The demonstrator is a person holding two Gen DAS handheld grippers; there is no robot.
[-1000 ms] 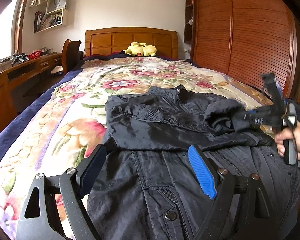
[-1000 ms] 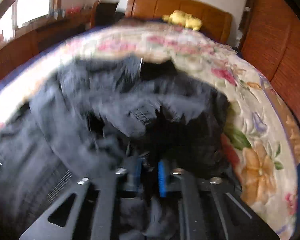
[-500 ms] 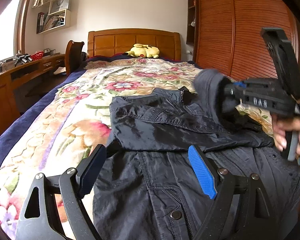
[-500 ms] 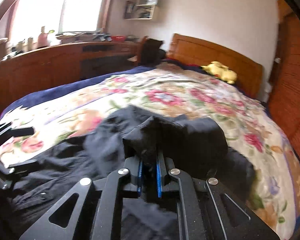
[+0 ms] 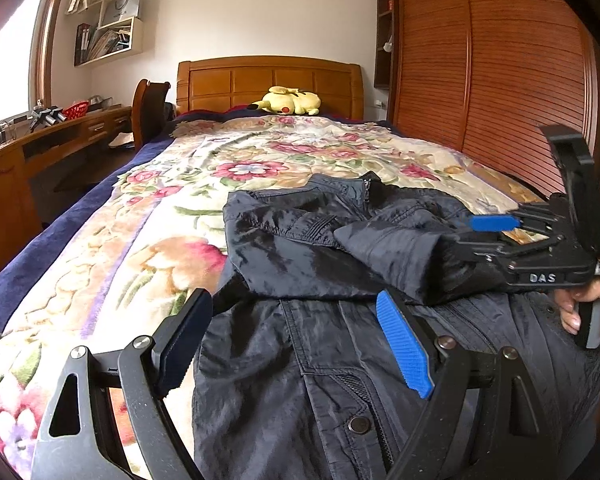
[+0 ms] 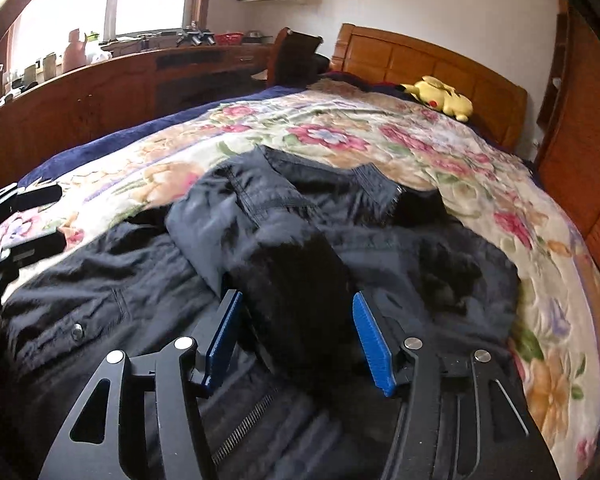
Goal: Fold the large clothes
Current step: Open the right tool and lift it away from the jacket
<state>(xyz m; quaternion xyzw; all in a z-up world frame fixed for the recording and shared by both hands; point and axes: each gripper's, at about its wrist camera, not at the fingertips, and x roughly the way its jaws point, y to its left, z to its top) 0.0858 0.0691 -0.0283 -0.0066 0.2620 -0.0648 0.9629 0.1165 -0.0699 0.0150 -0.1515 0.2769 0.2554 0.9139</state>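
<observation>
Right wrist view, jacket sleeve [image 6: 296, 280] between opening right tongs [image 6: 296, 340], left tongs [image 5: 296, 340] wide.

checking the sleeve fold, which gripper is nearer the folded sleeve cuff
Right. The right gripper has the sleeve cuff between its opening jaws. The left gripper hovers open over the jacket's lower front, short of it.

A bed [image 5: 100, 264] with a floral quilt carries a dark jacket [image 5: 300, 272], which lies spread flat directly ahead of and beneath both pairs of jaws. Far beyond the jaws, a yellow plush toy [image 5: 290, 101] lies by the wooden headboard [image 5: 268, 80].
</observation>
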